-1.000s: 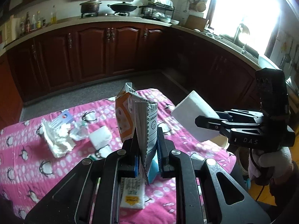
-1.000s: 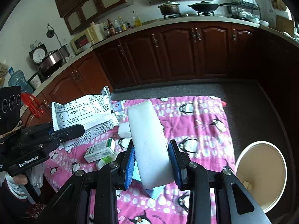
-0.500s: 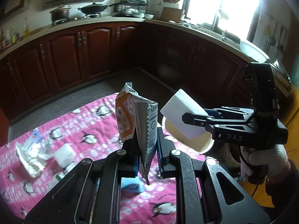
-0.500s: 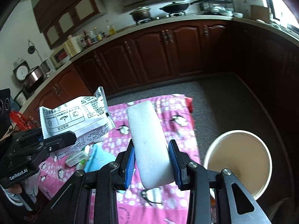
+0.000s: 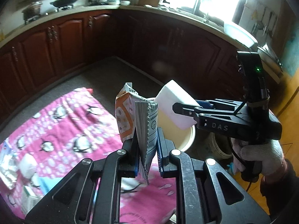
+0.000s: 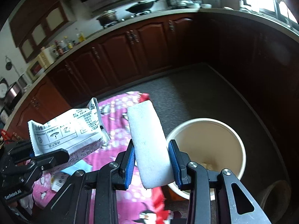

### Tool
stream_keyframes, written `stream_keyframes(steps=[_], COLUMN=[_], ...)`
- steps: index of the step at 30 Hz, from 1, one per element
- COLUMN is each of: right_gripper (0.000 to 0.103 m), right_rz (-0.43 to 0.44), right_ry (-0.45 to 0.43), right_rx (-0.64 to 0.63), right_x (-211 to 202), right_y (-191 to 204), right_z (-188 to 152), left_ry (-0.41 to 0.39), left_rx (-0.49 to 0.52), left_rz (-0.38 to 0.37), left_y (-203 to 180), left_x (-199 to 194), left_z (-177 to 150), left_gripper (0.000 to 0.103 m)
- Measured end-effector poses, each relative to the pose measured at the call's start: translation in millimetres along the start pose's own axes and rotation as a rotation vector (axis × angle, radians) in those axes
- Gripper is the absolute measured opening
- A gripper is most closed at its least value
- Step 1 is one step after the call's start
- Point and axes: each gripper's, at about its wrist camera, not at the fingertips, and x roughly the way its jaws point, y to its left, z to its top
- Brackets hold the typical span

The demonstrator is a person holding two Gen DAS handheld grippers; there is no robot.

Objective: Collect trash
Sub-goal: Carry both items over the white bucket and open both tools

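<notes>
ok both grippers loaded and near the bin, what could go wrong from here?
1. The left gripper pinches the snack wrapper by one thin edge; light, it may drift and miss the bin.
2. The foam block in the right gripper looks short of the bin's mouth; released now, it may hit the rim or the pink tablecloth.
3. Both grippers sit close, so the loads may collide.
</notes>
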Motion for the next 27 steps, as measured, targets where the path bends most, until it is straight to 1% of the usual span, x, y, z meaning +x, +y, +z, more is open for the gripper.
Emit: stream_keyframes(steps=[6, 8, 13, 18, 22, 27], right_gripper=[0.033, 0.033, 0.033, 0.033, 0.033, 0.034], right_rz=[-0.070, -0.079, -0.100, -0.122, -0.128, -0.148], right_ry=[0.048, 0.066, 0.104, 0.123, 0.135, 0.144], right_rx=[0.067, 0.092, 0.138, 0.154, 0.164, 0.173], right_x=[11, 16, 27, 36, 48, 57], right_y=[-42, -56, -78, -88, -91, -95], right_z=[-15, -21, -33, -38, -36, -37], left_ry=[0.061, 0.079, 0.115, 0.140, 0.159, 0.176], left_rx=[-0.007, -0.009, -0.010, -0.024, -0.035, -0.051], left_rz=[-0.044, -0.054, -0.072, -0.071, -0.070, -0.066], left_y=[-17, -22, -31, -36, -35, -32], left_x=[43, 55, 83, 105, 120, 134], left_z=[4, 3, 3, 4, 3, -1], left_gripper=[0.013, 0.013, 0.013, 0.013, 0.013, 0.013])
